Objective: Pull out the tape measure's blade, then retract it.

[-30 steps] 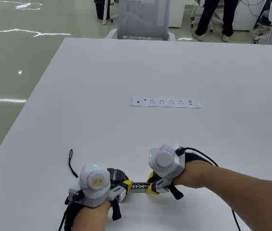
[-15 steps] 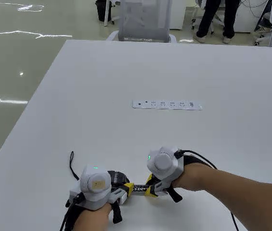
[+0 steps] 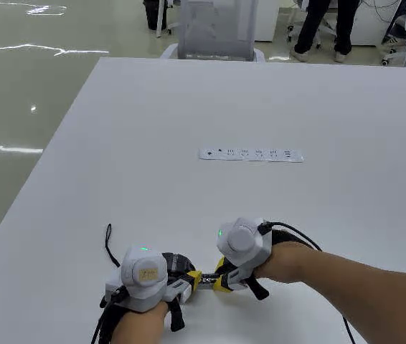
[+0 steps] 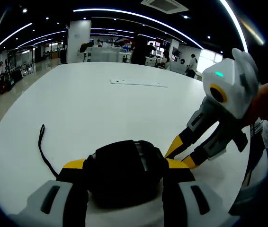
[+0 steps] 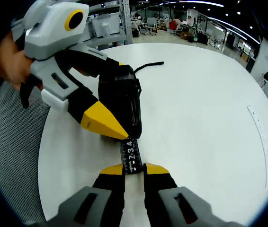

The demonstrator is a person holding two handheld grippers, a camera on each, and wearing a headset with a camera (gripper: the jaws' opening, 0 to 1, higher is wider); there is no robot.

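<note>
Nearer us than the power strip (image 3: 251, 154), our left gripper (image 4: 124, 165) clamps the tape measure (image 4: 124, 182) on the desk (image 3: 189, 107); our right gripper (image 5: 133, 169) pinches its short blade (image 5: 130, 152). If those fingers (image 5: 110, 174) slip, the blade could whip back.

It looks like an open-plan office or lab hall. A glossy floor (image 3: 24, 86) fills the upper left, and a swivel chair (image 3: 214, 29) stands at the top edge behind the broad white counter (image 3: 153, 115). A power strip (image 3: 251, 154) lies mid-frame. Long ceiling light strips (image 4: 124, 10) run over distant desks (image 4: 103, 53).
</note>
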